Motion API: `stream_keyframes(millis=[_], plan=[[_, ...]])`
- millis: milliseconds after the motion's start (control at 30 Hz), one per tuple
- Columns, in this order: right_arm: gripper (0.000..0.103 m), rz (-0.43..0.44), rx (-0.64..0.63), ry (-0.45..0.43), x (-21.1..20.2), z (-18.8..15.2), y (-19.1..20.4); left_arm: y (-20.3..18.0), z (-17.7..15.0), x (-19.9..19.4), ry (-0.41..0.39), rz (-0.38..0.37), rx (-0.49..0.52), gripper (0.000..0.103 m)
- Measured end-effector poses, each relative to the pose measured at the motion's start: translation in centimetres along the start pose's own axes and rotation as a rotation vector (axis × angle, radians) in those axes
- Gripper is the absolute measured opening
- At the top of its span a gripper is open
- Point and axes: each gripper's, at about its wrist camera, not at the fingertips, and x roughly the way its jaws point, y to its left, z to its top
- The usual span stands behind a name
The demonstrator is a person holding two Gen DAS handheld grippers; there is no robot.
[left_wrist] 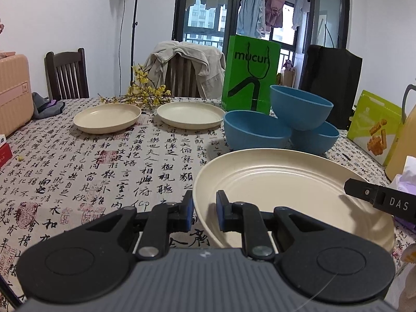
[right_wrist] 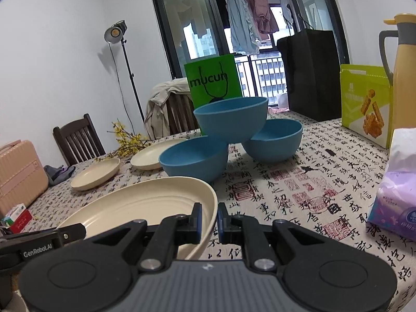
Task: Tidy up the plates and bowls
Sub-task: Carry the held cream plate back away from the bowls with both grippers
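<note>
Both pairs of fingers are clamped on the same plate [left_wrist: 291,197], one at each side of its rim. The left gripper [left_wrist: 205,212] has one blue pad outside the rim and one inside the well, on the plate's left edge. The right gripper [right_wrist: 209,221] pinches the opposite edge the same way, its pads pressed nearly together on the thin lip. In the left view the right gripper's finger shows at the plate's far right rim; in the right view the left gripper's body sits at the plate's left.

So the plate spans between the two hands, its face up and tilted a little, and it seems to hang just above the desk [left_wrist: 104,161] rather than rest on it, though the gap under it cannot be made out.

Beyond the plate, straight ahead and near its far rim, stand the three blue bowls [left_wrist: 280,124]: two on the desk side by side and a third perched across their rims. Ahead and to the left of the plate, well apart from it, lie the two other plates [left_wrist: 108,117], side by side, each flat on the cloth.

The coming move, as I judge it, turns on that direction: the stacking spot lies forward and left of the plate, so both hands must carry it that way together, passing left of the bowls, whose top one looks easy to knock.
</note>
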Motion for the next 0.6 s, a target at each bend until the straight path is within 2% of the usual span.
stream_keyframes(millis=[600], plan=[[0.012,-0.024,-0.031,0.051,3.5,-2.8,-0.2,0.5,-2.2,3.2,0.056,0.030,0.008,0.018]])
